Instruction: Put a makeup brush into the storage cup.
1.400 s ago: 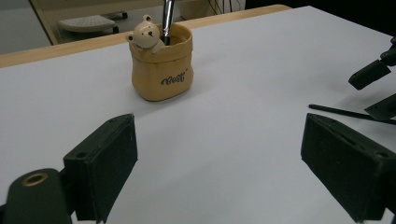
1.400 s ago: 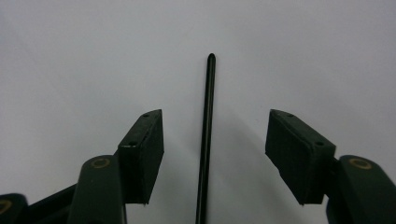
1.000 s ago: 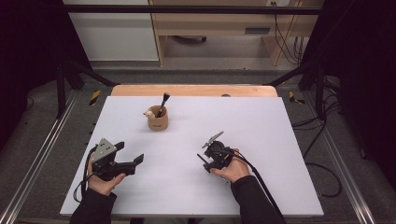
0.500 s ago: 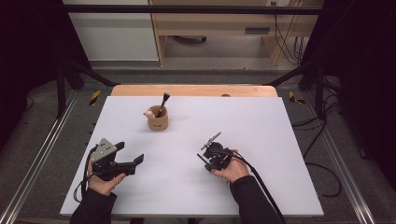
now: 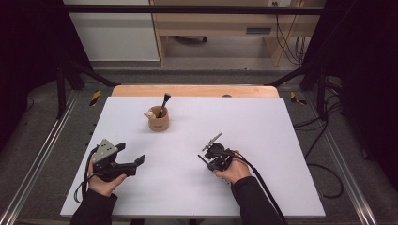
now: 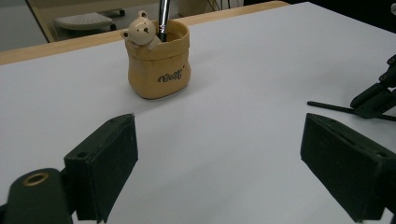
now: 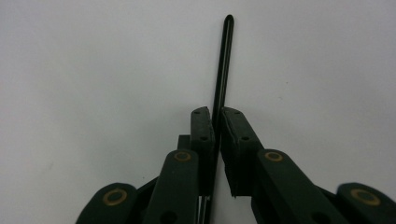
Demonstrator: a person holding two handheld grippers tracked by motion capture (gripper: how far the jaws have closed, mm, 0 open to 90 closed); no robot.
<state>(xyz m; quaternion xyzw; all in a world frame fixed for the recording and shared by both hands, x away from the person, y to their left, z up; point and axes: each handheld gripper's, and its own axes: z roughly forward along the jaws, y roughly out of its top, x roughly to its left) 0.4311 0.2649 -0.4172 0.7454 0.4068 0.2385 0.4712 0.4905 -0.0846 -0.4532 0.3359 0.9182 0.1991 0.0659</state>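
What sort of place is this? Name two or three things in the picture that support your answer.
Probably a lab or workshop set up for recording. A white table stands inside a dark metal frame, cables trail on the floor, and a person holds a gripper in each hand.

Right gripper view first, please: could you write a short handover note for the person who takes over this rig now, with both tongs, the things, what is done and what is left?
Right tongs: just closed, now shut on a thin black stick, probably a brush handle, which lies low over the white table.
Left tongs: open, empty, facing the cup.
Things: the tan bear cup stands at the far left of the table with one black brush upright in it.
Done: the stick is gripped.
Left, as a guess: lift the stick and place it in the cup beside the brush; the left tongs may steady the cup.
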